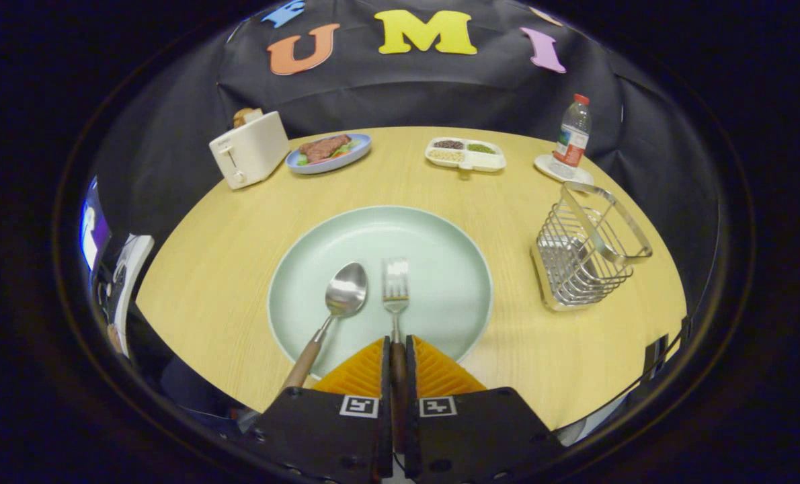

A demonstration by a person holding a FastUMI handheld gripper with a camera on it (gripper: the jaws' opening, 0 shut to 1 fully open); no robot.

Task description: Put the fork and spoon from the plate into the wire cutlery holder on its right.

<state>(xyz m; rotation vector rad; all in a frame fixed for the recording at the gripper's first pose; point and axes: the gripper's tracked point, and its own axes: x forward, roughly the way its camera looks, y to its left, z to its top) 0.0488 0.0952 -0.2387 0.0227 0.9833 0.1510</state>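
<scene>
Pale green plate (440, 235); silver fork (395, 289) and spoon (343, 296); orange ribbed claw (397, 366); light wood-grain bench (225, 255); chrome wire cutlery holder (585, 259).

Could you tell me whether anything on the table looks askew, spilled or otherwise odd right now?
Nothing stands out. The hand-held gripper is shut on the fork handle over the plate; the spoon lies beside it, and the wire cutlery holder stands upright.

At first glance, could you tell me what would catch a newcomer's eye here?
The pale green plate at the table's centre draws the eye, with the tool shut on the handle of the fork lying on it. The spoon lies just left of the fork. The wire holder stands right of the plate.
</scene>
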